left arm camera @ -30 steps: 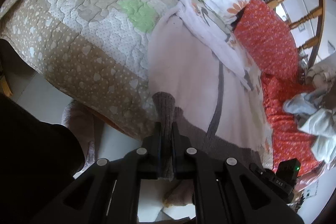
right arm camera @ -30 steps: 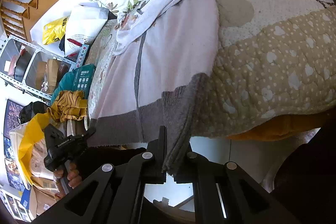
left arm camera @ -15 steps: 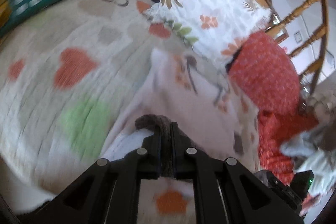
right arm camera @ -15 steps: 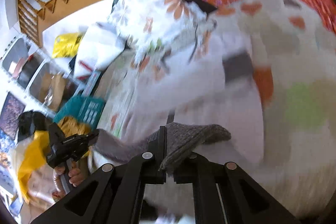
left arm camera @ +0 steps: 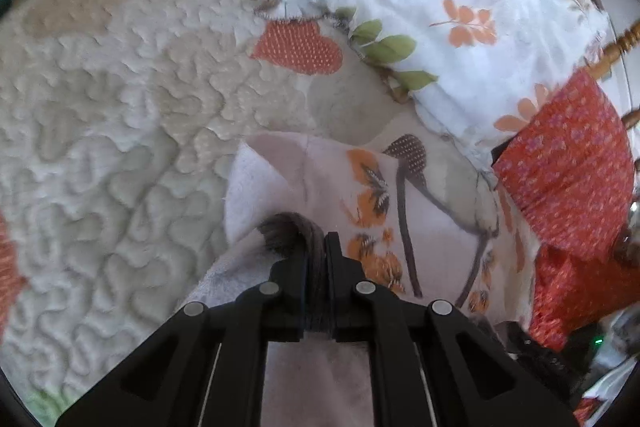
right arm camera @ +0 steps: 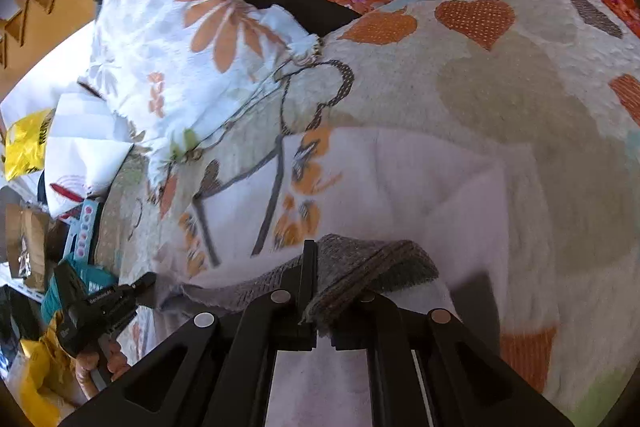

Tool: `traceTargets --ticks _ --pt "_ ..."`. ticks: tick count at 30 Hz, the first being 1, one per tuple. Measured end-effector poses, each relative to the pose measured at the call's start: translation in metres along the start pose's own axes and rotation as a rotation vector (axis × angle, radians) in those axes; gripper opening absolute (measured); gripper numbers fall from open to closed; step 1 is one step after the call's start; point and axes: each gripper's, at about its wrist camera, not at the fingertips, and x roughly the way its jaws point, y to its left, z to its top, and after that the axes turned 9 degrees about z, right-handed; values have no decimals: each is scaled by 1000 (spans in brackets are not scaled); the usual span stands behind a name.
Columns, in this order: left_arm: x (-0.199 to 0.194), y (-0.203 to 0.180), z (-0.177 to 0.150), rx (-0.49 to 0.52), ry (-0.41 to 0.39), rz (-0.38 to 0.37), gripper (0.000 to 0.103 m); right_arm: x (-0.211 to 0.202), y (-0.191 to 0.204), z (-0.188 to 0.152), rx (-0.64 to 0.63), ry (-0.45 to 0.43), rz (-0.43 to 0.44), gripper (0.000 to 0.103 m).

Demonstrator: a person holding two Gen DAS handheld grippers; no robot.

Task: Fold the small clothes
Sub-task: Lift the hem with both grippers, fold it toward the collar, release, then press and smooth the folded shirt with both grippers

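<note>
A pale pink garment (left arm camera: 280, 179) with a grey ribbed hem (right arm camera: 360, 263) lies on the quilted bed cover (left arm camera: 100, 147); its upper part carries orange flower prints (left arm camera: 368, 195). My left gripper (left arm camera: 316, 259) is shut on one corner of the grey hem (left arm camera: 288, 227). My right gripper (right arm camera: 320, 287) is shut on the other corner of the hem. Both hold the hem above the garment's upper part, so the garment is doubled over. The left gripper also shows at the lower left of the right wrist view (right arm camera: 100, 303), held by a hand.
A white floral pillow (left arm camera: 460, 7) and a red flowered cloth (left arm camera: 572, 167) lie beyond the garment. Wooden chair rails (left arm camera: 616, 43) stand at the right. Bags and boxes (right arm camera: 28, 143) are stacked off the bed's left side.
Both grippers have carried the grey hem from the bed's near edge up and forward over the garment, folding its lower half toward the top end.
</note>
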Motion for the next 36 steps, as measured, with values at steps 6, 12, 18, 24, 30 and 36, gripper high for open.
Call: traceTargets --ticks 6,12,18,24,30,36 --pt "5 7 10 -142 -2 -158 60 34 -34 14 99 27 48 6" --pt "-20 -9 11 -13 -111 -14 72 20 -39 23 107 -32 70 58" --pt "-39 -1 3 63 -137 85 72 -28 -34 32 102 -160 42 68" --pt "-57 9 -17 172 -158 183 72 -37 -9 15 -36 -91 -42 67" --pt "-55 2 -58 366 -114 262 72 -17 39 -36 -324 36 -130 54" --pt "-26 11 -95 586 -68 441 72 11 53 -87 -434 209 -85 53"
